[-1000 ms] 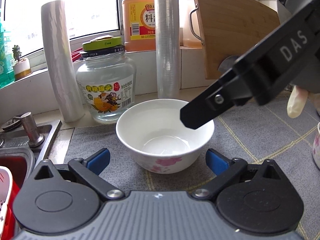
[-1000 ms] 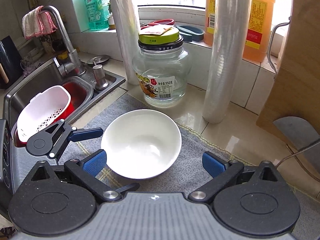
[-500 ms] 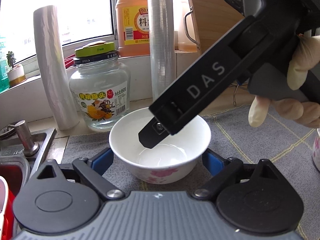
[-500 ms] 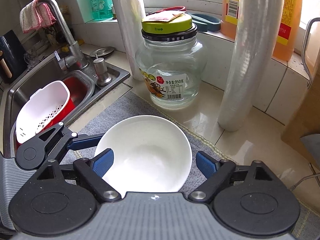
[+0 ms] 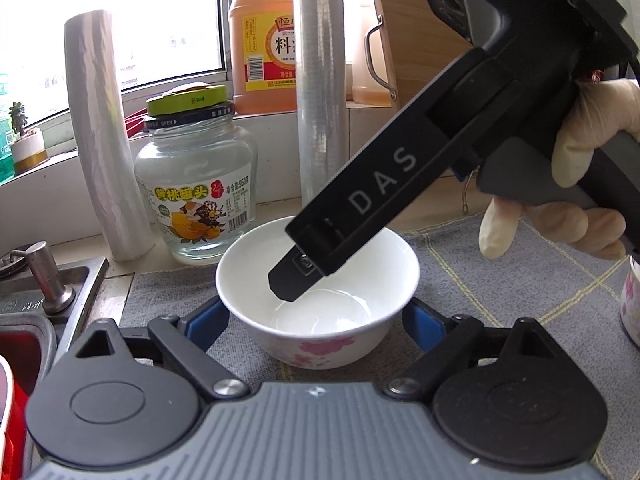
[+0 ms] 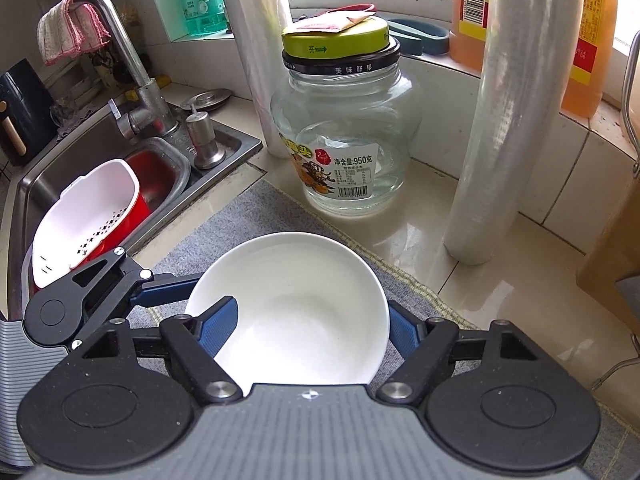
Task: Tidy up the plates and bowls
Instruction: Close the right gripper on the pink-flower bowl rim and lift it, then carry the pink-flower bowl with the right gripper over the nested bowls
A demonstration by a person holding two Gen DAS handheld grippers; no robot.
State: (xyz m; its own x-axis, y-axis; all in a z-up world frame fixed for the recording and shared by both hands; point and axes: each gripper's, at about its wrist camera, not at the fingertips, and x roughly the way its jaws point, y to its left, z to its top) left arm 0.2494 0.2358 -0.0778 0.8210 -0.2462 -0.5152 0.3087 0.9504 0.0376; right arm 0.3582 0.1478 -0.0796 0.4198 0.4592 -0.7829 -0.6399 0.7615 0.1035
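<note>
Both grippers (image 5: 316,320) (image 6: 308,328) open around bowl (image 5: 320,280)

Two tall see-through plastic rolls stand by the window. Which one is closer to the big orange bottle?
The right roll, which stands right in front of the orange bottle. The other roll stands off to the left, past the glass jar.

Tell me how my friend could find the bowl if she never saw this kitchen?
Start at the steel sink and move onto the grey mat beside it. In front of the big glass jar with the green lid sits the bowl. It is the only white bowl there, empty, with pink flowers outside, and both grippers reach around it.
</note>
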